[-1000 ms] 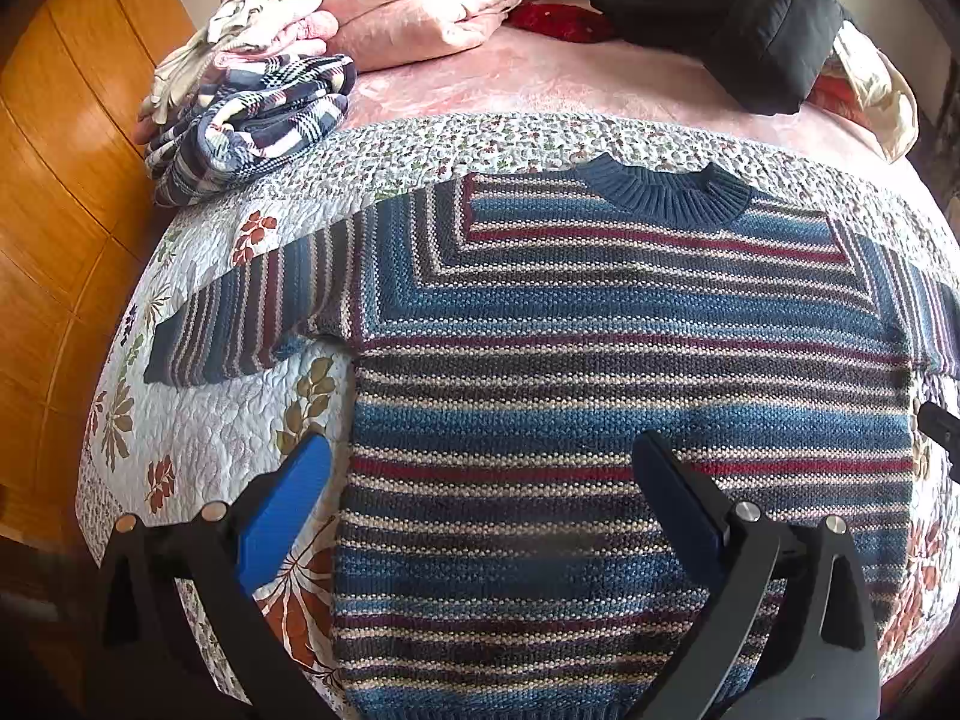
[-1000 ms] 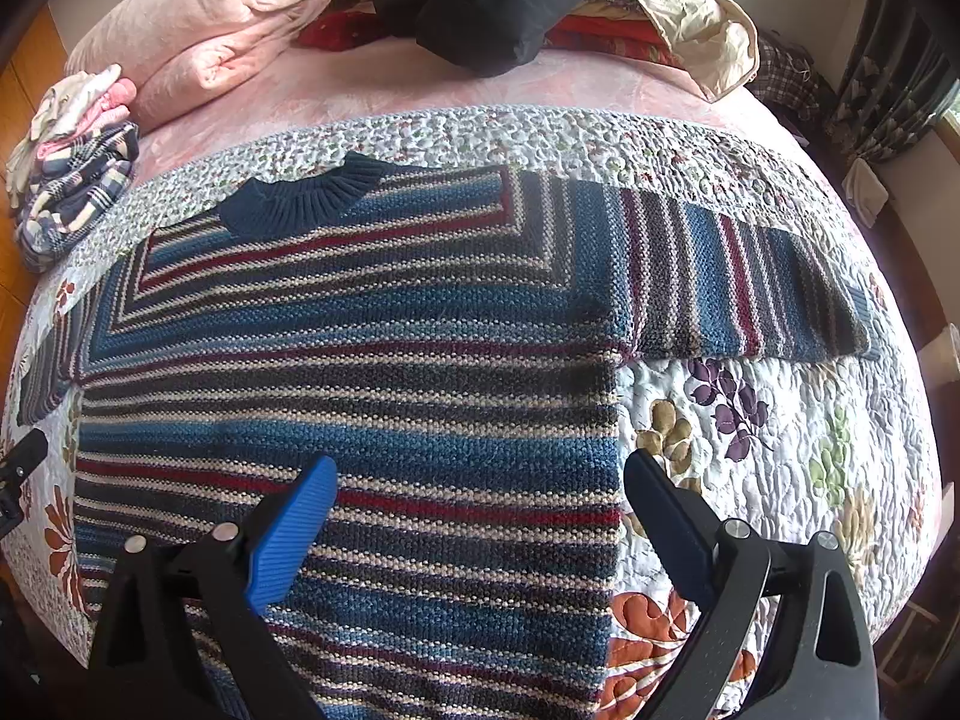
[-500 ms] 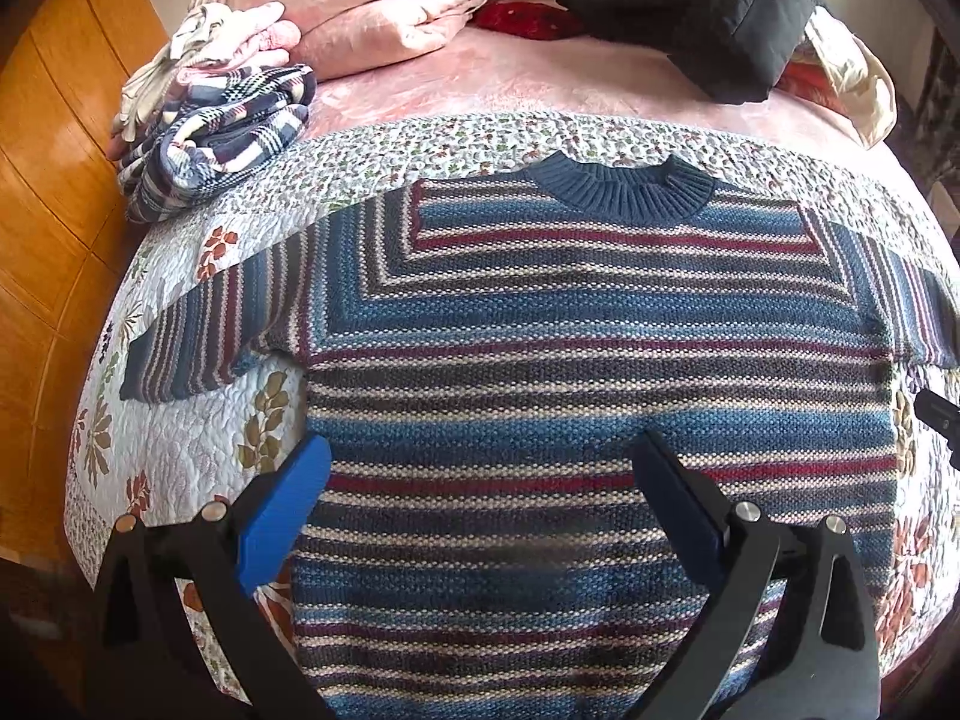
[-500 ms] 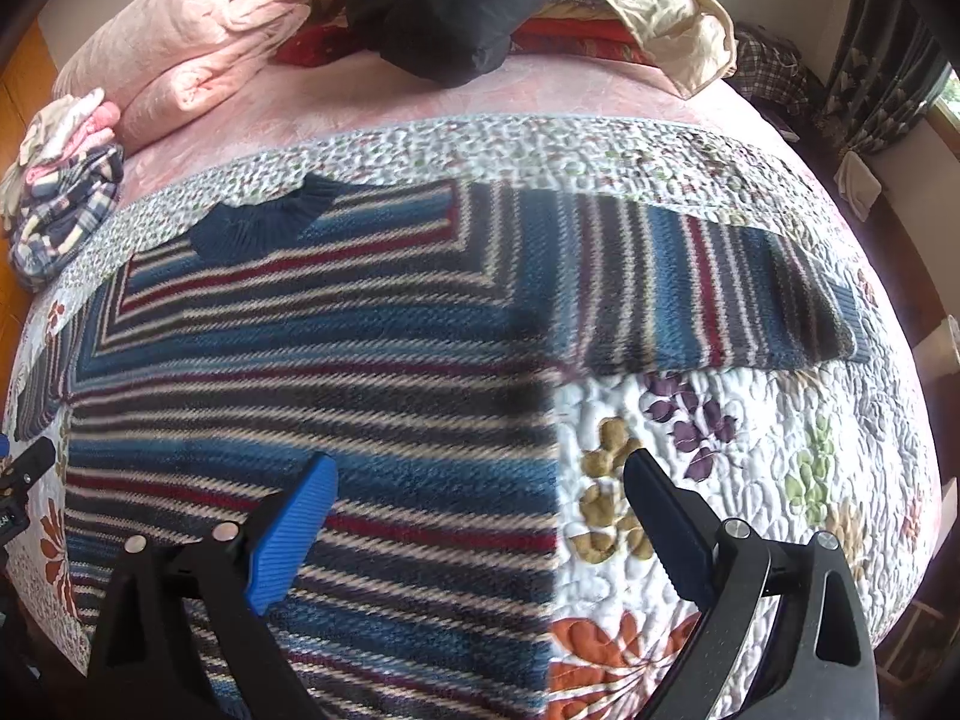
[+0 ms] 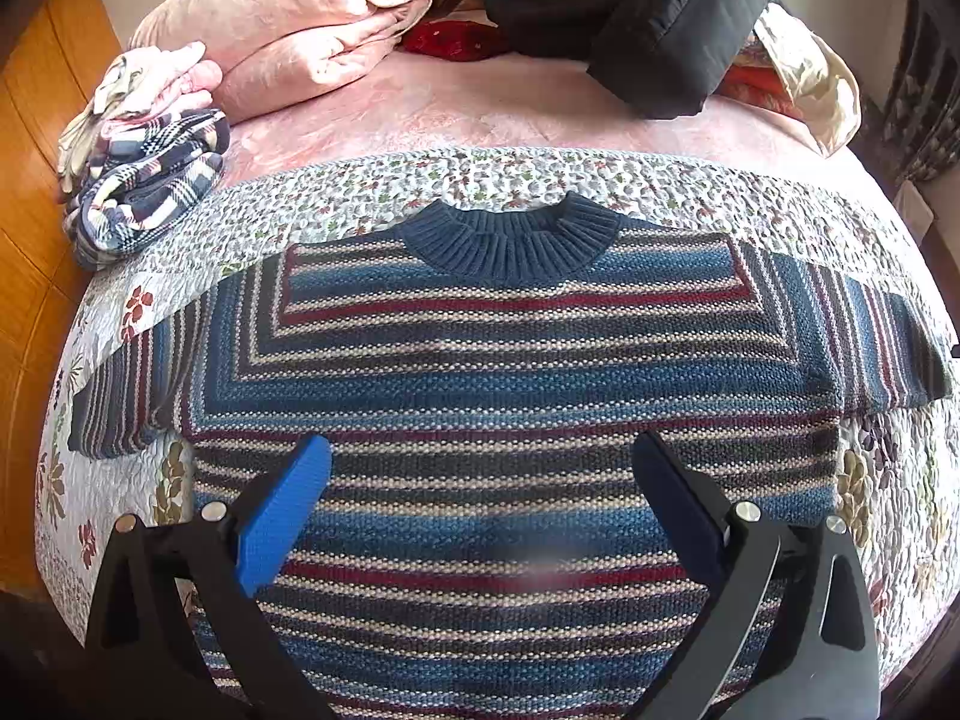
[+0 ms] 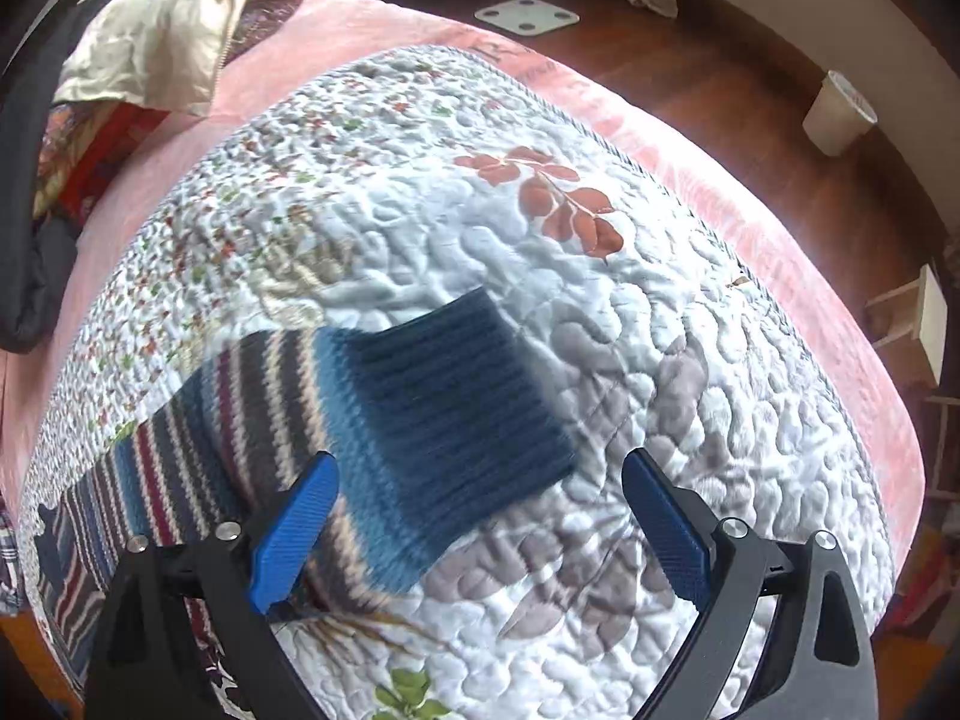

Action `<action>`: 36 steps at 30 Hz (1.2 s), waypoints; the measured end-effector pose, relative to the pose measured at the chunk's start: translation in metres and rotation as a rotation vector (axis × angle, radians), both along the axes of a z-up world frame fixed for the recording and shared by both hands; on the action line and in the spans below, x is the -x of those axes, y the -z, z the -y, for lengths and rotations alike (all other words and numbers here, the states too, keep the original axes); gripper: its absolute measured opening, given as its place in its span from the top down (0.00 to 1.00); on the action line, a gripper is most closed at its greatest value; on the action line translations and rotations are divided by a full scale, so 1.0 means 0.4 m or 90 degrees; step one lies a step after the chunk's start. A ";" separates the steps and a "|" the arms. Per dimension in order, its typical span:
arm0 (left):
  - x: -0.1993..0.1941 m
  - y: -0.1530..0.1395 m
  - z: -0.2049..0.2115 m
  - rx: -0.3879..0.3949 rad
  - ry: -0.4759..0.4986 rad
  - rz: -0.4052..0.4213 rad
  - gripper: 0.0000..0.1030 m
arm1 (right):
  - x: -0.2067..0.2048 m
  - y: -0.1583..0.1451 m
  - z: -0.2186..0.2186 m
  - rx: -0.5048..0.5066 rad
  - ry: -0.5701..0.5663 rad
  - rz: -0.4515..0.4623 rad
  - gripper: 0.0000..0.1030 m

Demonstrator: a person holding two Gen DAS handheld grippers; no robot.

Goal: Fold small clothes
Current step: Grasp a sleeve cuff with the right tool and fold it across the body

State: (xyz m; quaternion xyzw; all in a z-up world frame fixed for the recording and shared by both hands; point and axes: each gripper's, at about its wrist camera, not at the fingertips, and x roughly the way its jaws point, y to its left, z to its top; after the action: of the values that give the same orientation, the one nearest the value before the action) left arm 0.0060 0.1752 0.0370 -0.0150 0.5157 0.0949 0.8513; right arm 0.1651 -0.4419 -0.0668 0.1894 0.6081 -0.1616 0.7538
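Left wrist view: striped sweater [image 5: 510, 396] flat on quilt [image 5: 114, 480], sleeves out, no fold made. My left gripper [image 5: 480, 480] spread wide, empty, above body. Right gripper [image 6: 480, 492] also spread, empty, straddling sleeve cuff [image 6: 462, 414]. All folding left.

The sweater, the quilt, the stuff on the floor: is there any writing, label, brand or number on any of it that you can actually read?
None can be read in either view.
Striped sweater: no tag or logo shows, only stripes and a plain navy cuff.
Floral quilt: leaf and flower prints, no words.
Pink sheet: faint marks near its edge, too blurred to read.
White bathroom scale and white bin on the floor: no legible marking.
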 end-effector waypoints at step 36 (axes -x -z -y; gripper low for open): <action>0.039 0.065 -0.136 0.036 -0.044 -0.056 0.03 | 0.061 -0.169 -0.989 -0.140 -0.432 0.196 0.86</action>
State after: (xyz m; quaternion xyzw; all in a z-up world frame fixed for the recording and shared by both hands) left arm -0.0094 0.2296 0.0108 -0.0530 0.5544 0.1102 0.8232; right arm 0.1406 -0.0463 0.0008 0.0792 0.5298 0.1934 0.8220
